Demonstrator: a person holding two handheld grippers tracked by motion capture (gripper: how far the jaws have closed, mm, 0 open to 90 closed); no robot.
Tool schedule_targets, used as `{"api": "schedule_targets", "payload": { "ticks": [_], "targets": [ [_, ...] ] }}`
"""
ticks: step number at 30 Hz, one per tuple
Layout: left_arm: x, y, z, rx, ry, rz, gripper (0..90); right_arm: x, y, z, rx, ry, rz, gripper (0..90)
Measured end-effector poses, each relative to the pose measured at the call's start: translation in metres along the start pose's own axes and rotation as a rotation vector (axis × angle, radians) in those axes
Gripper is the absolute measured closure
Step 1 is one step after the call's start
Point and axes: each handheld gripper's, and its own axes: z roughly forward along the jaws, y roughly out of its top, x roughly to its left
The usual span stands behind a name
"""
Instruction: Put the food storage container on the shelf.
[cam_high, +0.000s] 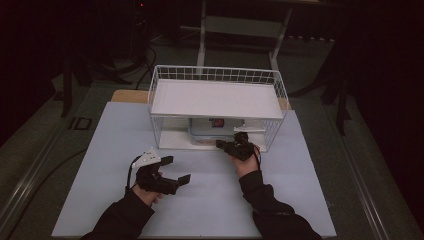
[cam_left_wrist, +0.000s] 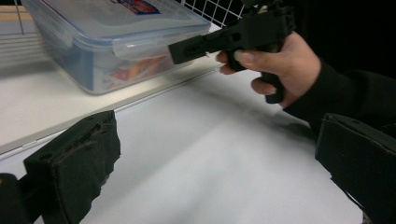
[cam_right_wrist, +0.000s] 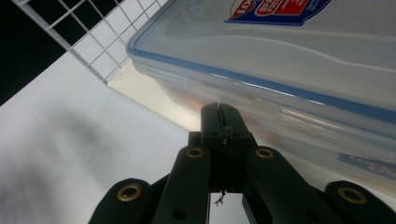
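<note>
Lidded clear plastic box (cam_right_wrist: 299, 60), blue seal: on the wire rack's (cam_high: 165, 75) bottom shelf. Likely stiff, slick, moderately light; best taken by its lid latch or rim. Right tool (cam_right_wrist: 219, 122): closed, empty, tips at box's edge. Left tool (cam_high: 176, 170): wide open, empty, on counter (cam_high: 210, 200) before the box.

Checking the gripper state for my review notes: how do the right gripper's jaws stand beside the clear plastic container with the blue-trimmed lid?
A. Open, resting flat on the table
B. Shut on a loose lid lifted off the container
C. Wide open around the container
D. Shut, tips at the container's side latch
D: in the right gripper view the right gripper has its jaws pressed together, the tips at the container and its side latch.
</note>
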Motion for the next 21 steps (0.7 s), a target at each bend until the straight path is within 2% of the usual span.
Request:
{"api": "schedule_targets", "payload": {
  "ticks": [9, 14, 17, 20, 21],
  "targets": [
    [0.0, 0.0, -0.001, -0.002, -0.003, 0.006, 0.0, -0.007, 0.006, 0.01, -0.016, -0.016, 0.032, 89.9],
    [-0.001, -0.001, 0.0, 0.005, -0.005, 0.011, 0.0, -0.01, 0.004, 0.011, -0.018, -0.019, 0.057, 89.8],
    [-0.002, -0.002, 0.001, 0.01, -0.005, 0.016, 0.0, -0.01, 0.004, 0.008, -0.026, -0.016, 0.054, 89.3],
    [-0.002, -0.001, 0.001, 0.01, -0.007, 0.026, 0.0, -0.002, 0.003, 0.003, -0.013, -0.005, 0.022, 78.4],
    [-0.003, -0.001, 0.001, 0.009, -0.008, 0.026, 0.0, 0.0, 0.002, 0.001, -0.015, 0.0, -0.003, 73.8]
  ]
}}
